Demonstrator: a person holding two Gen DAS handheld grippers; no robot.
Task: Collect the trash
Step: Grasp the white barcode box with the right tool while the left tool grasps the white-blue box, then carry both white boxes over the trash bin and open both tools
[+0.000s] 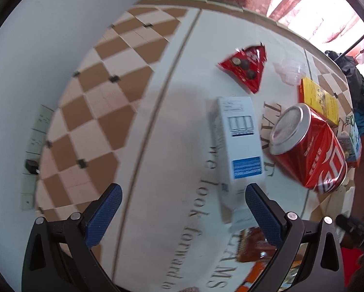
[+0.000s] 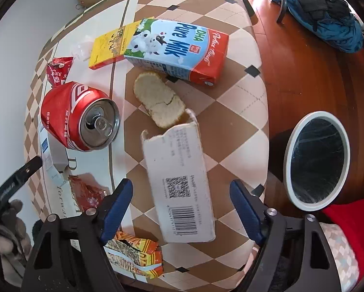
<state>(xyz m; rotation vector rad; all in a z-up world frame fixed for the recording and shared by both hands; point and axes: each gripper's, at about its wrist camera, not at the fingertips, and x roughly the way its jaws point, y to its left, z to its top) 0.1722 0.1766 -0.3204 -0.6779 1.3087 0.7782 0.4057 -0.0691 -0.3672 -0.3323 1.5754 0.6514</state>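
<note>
Hanging wide apart over the tablecloth, the left gripper (image 1: 183, 215) grips nothing (the white-and-blue carton (image 1: 239, 146) lies just beside its right pad); the right gripper (image 2: 182, 213), likewise spread, straddles the torn white cardboard box (image 2: 179, 180), pads clear of it.

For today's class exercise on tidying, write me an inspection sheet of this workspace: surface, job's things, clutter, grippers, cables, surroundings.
Surface: table under a brown-and-cream checked cloth.
Job's things: dented red can on its side; torn white box; milk carton; yellow box; bread slice beside the torn box; red wrapper; blue-white box; clear cup; orange wrappers; bin on the floor, open.
Clutter: nothing seen beyond the trash.
Grippers: left gripper open, over bare cloth; right gripper open, astride the torn box, not pressing it.
Cables: plug in wall sockets.
Surroundings: white wall, wooden floor, clothes heap, curtains.
</note>
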